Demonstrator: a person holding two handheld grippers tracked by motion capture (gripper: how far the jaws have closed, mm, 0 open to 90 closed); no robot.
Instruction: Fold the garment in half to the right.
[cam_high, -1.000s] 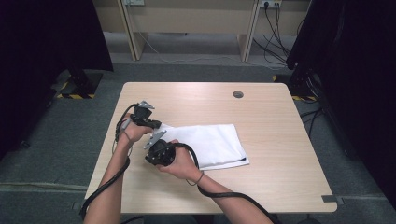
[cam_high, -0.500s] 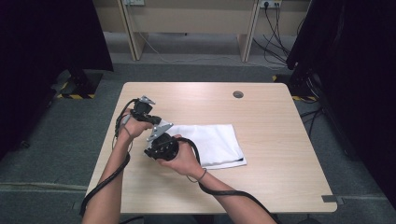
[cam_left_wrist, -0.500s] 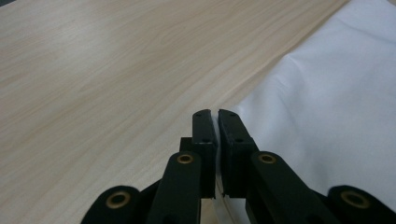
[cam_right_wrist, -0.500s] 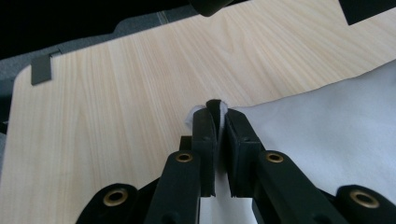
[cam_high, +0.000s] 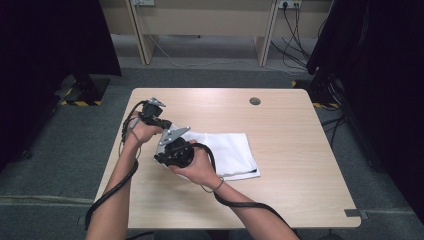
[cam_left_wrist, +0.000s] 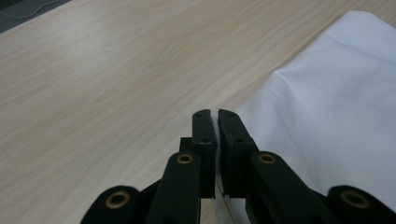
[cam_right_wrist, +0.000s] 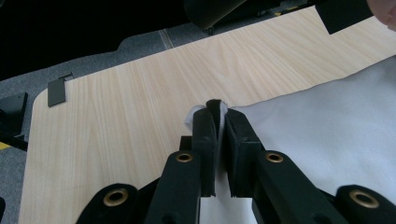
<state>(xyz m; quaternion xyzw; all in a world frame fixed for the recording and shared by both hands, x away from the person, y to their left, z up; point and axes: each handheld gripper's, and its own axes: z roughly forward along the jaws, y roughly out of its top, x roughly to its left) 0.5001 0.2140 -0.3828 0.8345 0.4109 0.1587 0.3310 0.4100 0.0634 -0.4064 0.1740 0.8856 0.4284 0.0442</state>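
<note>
No brand, label or writing can be read on your grippers, the white cloth (cam_high: 227, 152) or the table (cam_high: 290, 135).

Your left gripper (cam_high: 161, 121) sits at the cloth's far left corner, your hand wrapped round its body and the forearm running in from the lower left. Its jaws are pressed together on the cloth's edge, a thin white strip showing between them in the left gripper view (cam_left_wrist: 215, 128).

Your right gripper (cam_high: 170, 145) is just beside the left one, at the cloth's near left corner, with your wrist bent inward and a band on it. Its jaws are pinching a cloth corner, which pokes out past the tips in the right gripper view (cam_right_wrist: 218, 114).

The cloth lies flat on the light wooden table, left of centre, with both left corners held.
</note>
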